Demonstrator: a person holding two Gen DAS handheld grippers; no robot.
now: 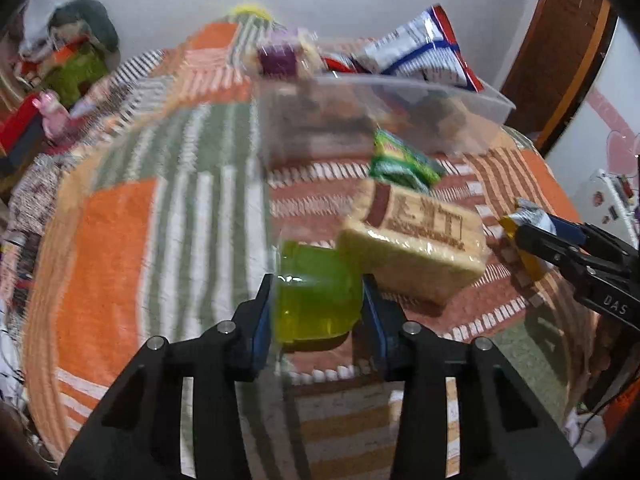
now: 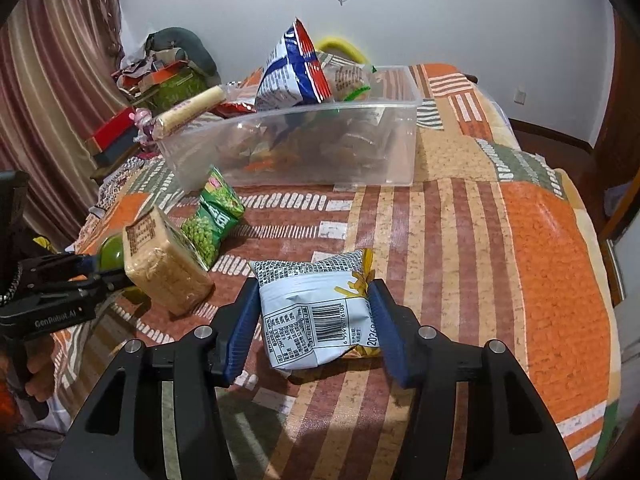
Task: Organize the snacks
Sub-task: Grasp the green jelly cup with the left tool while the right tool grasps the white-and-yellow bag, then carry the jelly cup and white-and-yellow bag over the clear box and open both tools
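1. The left gripper (image 1: 318, 304) has its pads pressed on a green jelly cup (image 1: 316, 292) at lower centre.
2. The right gripper (image 2: 314, 316) clamps a white-and-yellow snack packet (image 2: 316, 312) lying on the bedspread (image 2: 520, 240).
3. Both are probably bound for the clear bin (image 2: 304, 148) at upper centre, already holding snacks.

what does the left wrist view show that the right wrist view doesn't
Only the left wrist view: the left gripper from behind, its pads pressed on a green jelly cup; the wrapped block's printed top.

Only the right wrist view: the right gripper squeezing a white snack packet, showing its barcode; a cracker roll on the bin's rim; a curtain.

Both: the clear bin of snacks, the green pea bag, the wrapped block, the striped blanket.
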